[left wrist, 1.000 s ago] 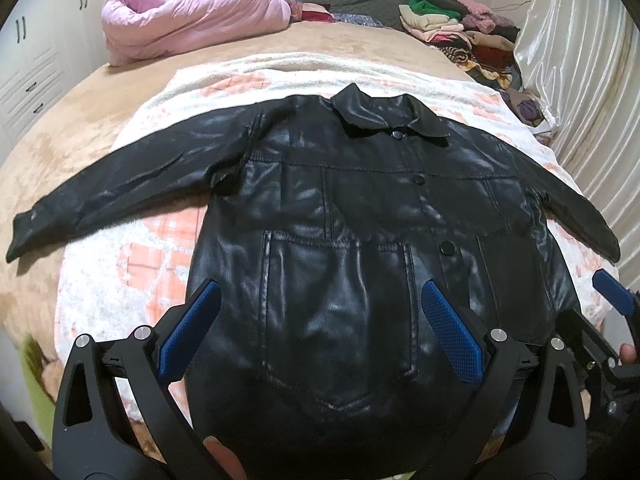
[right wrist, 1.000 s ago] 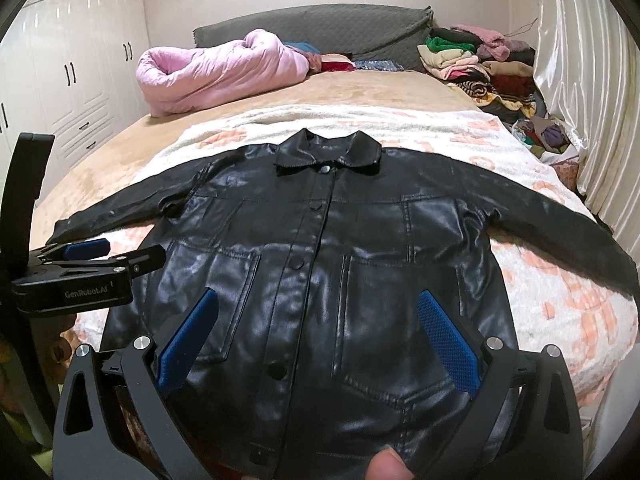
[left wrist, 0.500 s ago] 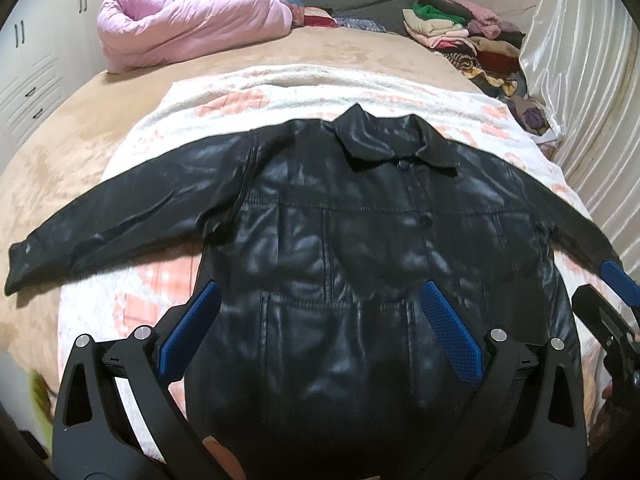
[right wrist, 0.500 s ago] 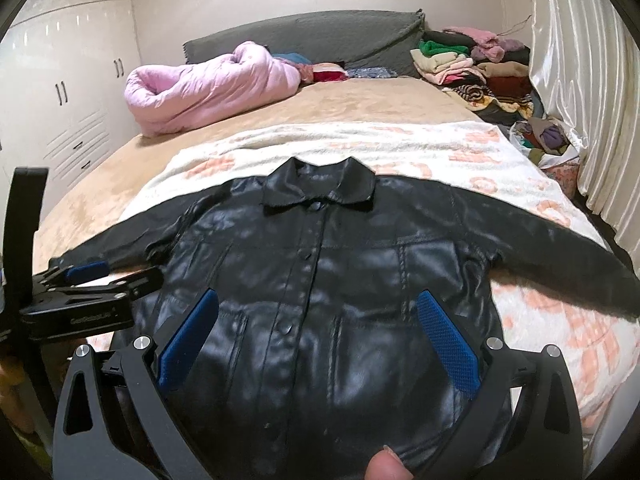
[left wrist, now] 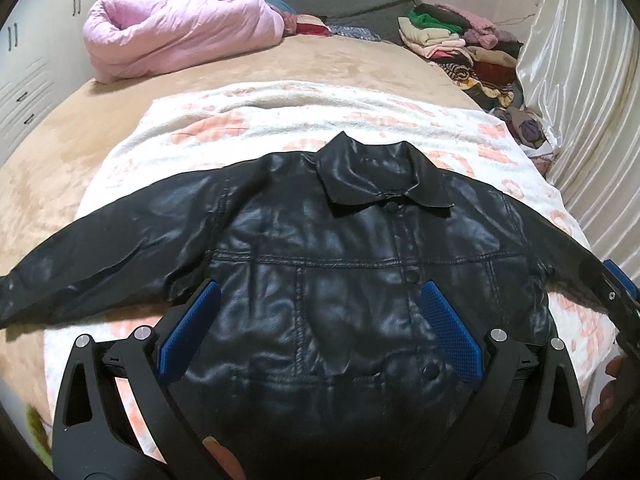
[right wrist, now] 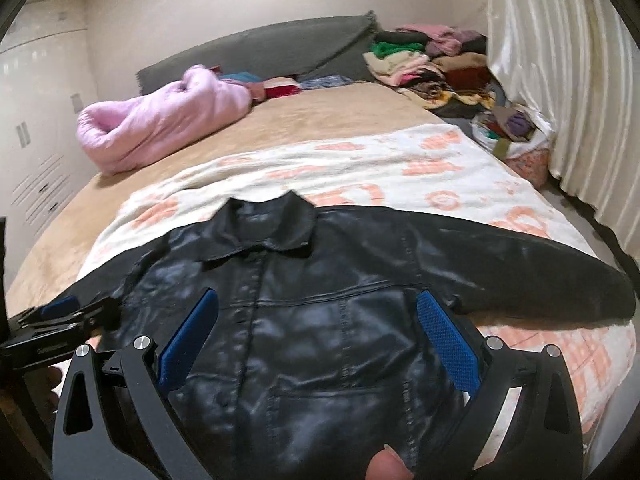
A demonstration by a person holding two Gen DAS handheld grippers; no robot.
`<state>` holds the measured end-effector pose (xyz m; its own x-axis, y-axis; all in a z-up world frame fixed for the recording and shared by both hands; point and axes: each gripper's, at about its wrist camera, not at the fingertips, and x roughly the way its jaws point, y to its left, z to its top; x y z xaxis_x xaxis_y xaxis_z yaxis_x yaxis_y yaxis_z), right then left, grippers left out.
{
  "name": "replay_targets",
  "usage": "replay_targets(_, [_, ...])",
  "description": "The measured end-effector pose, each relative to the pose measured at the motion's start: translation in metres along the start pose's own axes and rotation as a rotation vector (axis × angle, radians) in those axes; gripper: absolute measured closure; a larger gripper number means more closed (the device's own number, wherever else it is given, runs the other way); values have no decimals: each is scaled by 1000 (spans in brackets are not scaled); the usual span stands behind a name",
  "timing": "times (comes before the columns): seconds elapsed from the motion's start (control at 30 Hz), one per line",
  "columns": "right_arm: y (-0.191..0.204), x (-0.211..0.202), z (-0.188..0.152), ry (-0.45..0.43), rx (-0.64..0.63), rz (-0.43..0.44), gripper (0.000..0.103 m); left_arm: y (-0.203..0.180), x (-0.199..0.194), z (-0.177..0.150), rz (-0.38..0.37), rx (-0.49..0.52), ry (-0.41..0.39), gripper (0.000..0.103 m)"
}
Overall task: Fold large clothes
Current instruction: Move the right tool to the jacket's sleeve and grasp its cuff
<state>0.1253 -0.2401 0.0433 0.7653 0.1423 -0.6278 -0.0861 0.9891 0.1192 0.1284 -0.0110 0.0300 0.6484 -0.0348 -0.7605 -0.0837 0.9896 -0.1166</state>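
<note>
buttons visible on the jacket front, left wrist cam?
3: one button just under the collar, one button at the chest seam, one button lower on the black jacket. The left gripper may hide more near the hem.

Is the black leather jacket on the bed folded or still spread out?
Spread out. The black leather jacket lies flat, front up and buttoned, both sleeves stretched sideways on the white and orange blanket.

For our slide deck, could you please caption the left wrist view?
Open left hand-held gripper above a black leather jacket spread flat on a white-and-peach blanket.
</note>
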Motion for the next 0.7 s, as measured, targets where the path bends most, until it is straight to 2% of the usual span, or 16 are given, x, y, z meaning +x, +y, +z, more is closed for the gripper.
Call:
replay_targets(0.2, [-42,18,2,19,94,-51,4,-15,22,8,-24,2,24,9])
replay_targets(0.3, [-63,24,2,25,141,-92,4,-23,27,12,-60,5,2,9])
replay_targets(0.53, [-139,42,-7,53,336,-208,4,-42,55,21,-88,18,50,9])
replay_targets(0.6, [-161,43,-11,52,390,-247,4,-47,62,24,-116,21,58,9])
replay_targets(0.7, [-199,43,-20,48,483,-303,4,-57,70,27,-110,44,62,9])
